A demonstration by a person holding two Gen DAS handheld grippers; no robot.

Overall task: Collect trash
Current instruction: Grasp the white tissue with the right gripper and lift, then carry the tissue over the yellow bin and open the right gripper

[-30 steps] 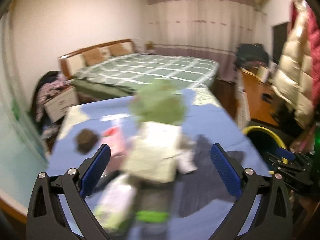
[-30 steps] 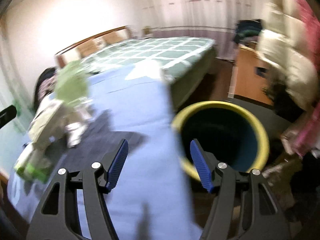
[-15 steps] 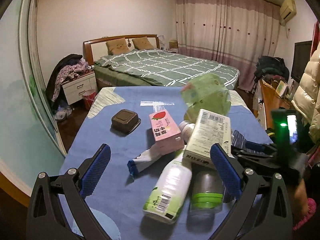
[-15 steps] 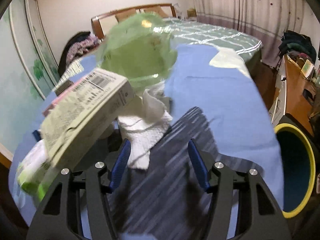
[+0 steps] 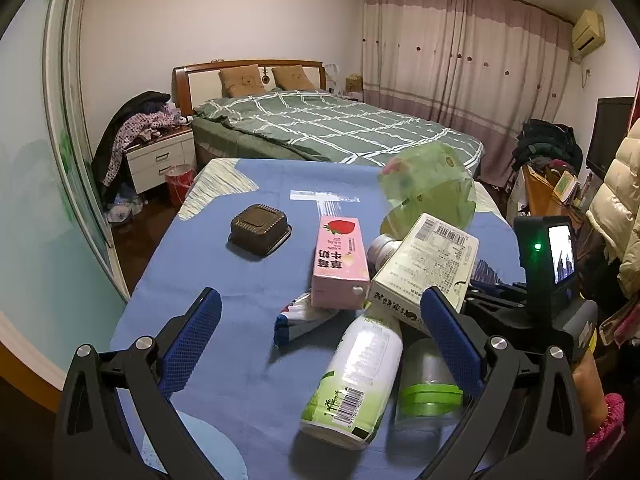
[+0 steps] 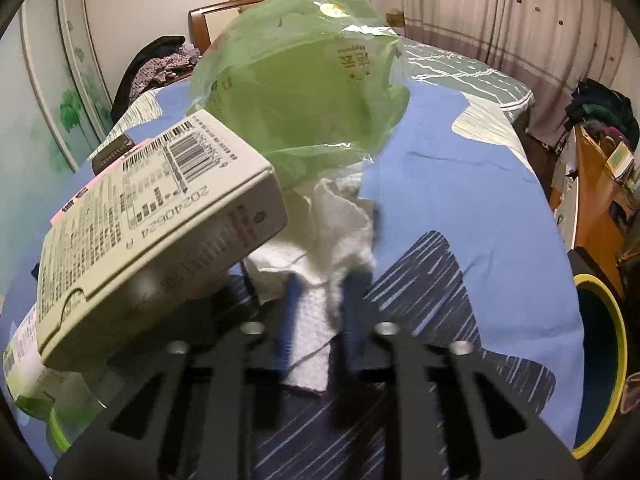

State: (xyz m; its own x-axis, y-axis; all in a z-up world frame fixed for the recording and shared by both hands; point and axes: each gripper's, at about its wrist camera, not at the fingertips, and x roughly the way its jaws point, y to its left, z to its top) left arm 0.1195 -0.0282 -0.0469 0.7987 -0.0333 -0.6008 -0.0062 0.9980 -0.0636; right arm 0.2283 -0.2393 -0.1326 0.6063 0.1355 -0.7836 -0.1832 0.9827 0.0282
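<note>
A heap of trash lies on the blue-covered table (image 5: 224, 280): a pink strawberry milk carton (image 5: 340, 268), a beige carton (image 5: 428, 268), a crumpled green plastic bag (image 5: 430, 188), a white bottle (image 5: 356, 380), a green-lidded clear jar (image 5: 430, 384) and a brown plastic tray (image 5: 259, 235). My left gripper (image 5: 318, 300) hovers open over the near end of the heap, holding nothing. My right gripper (image 6: 322, 284) is closing its jaws, and a white paper tissue (image 6: 320, 240) is pinched between them, beside the beige carton (image 6: 160, 232) and below the green bag (image 6: 304, 92).
A yellow-rimmed bin (image 6: 616, 360) stands on the floor off the table's right edge. A bed (image 5: 332, 124) lies beyond the table, with a nightstand (image 5: 160, 160) to its left. A wooden desk (image 6: 592, 184) and hanging coats crowd the right side.
My right gripper swung from over the bin to the heap and closed on the white tissue. The left gripper settled lower and nearer the bottles, still open.
</note>
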